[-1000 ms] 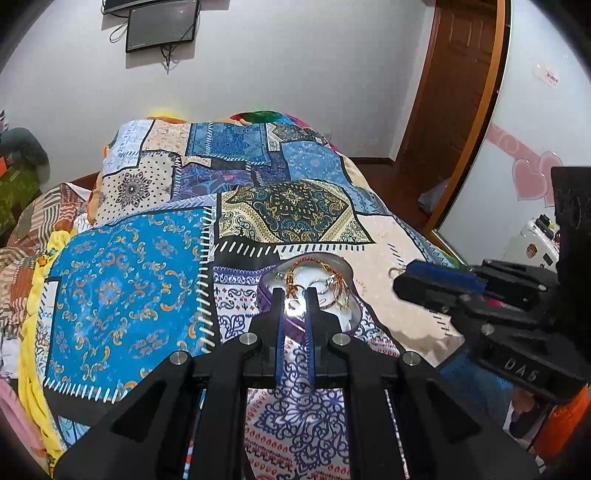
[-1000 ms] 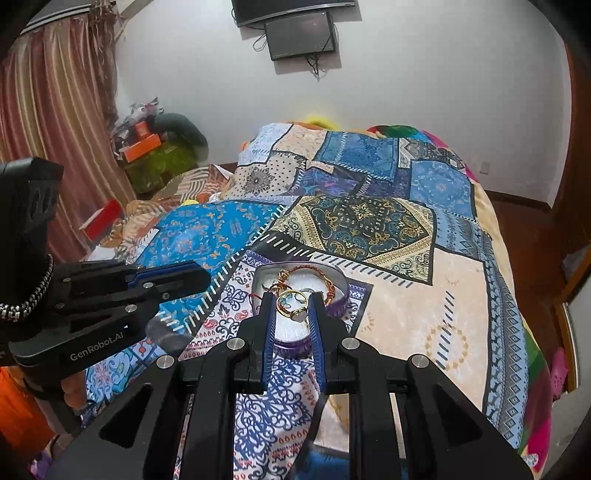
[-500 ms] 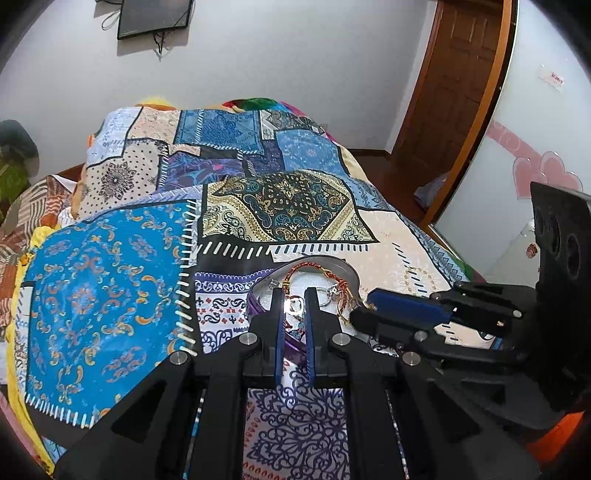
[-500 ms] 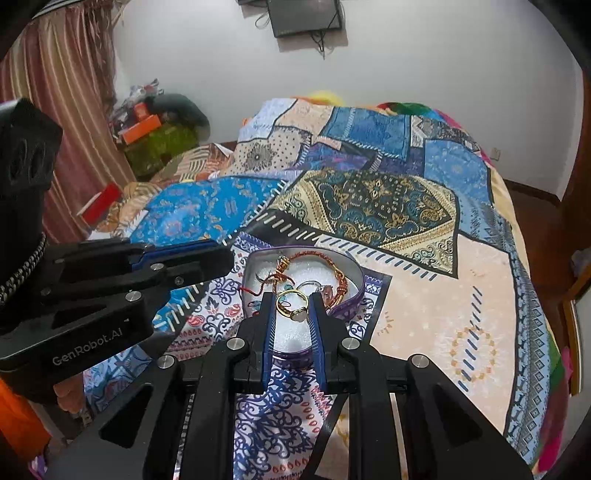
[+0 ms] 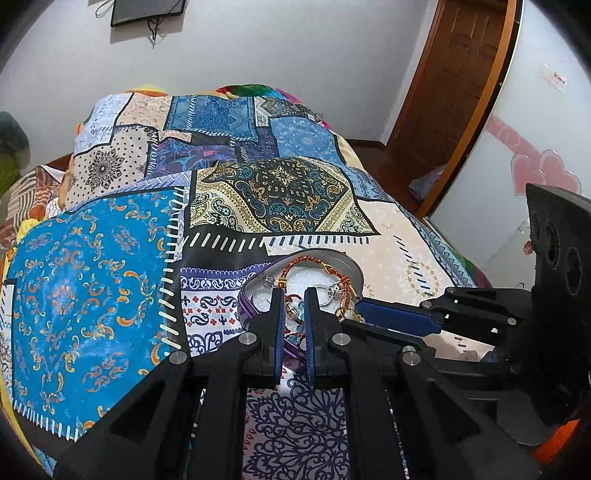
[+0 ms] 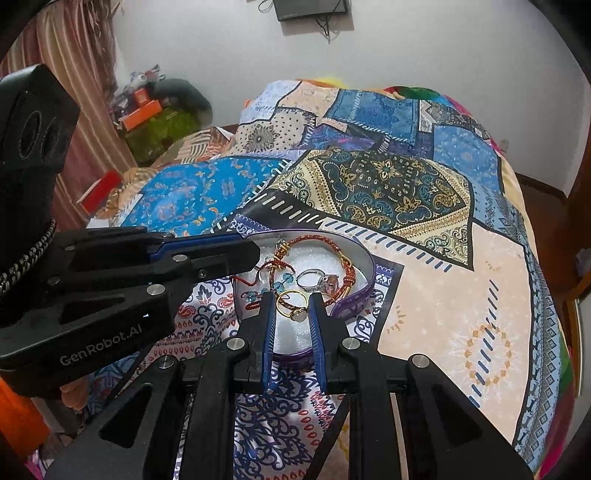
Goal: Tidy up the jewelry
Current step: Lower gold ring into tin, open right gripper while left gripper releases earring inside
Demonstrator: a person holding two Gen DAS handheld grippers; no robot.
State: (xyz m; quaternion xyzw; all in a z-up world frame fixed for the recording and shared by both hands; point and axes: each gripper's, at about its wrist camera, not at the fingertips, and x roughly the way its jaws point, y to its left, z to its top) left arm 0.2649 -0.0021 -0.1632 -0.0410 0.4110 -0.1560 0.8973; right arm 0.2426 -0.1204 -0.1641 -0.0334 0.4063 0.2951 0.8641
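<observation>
A purple heart-shaped tin with a white foam lining sits on the patchwork bedspread. In it lie a red-and-gold braided bracelet, a silver ring with a pink stone, blue beads and other small pieces. My right gripper is shut on a gold ring and holds it over the tin's near part. My left gripper hovers over the tin's near left rim, jaws narrowly apart with nothing gripped; it shows in the right wrist view.
The patchwork bedspread covers the whole bed. A wooden door stands at the right, a wall screen at the back. Clutter and a curtain lie left of the bed.
Both grippers have moved forward and down toward the tin. The right gripper, still holding the gold ring, now has it over the tin's lining. The left gripper's tips now reach the tin's rim.
</observation>
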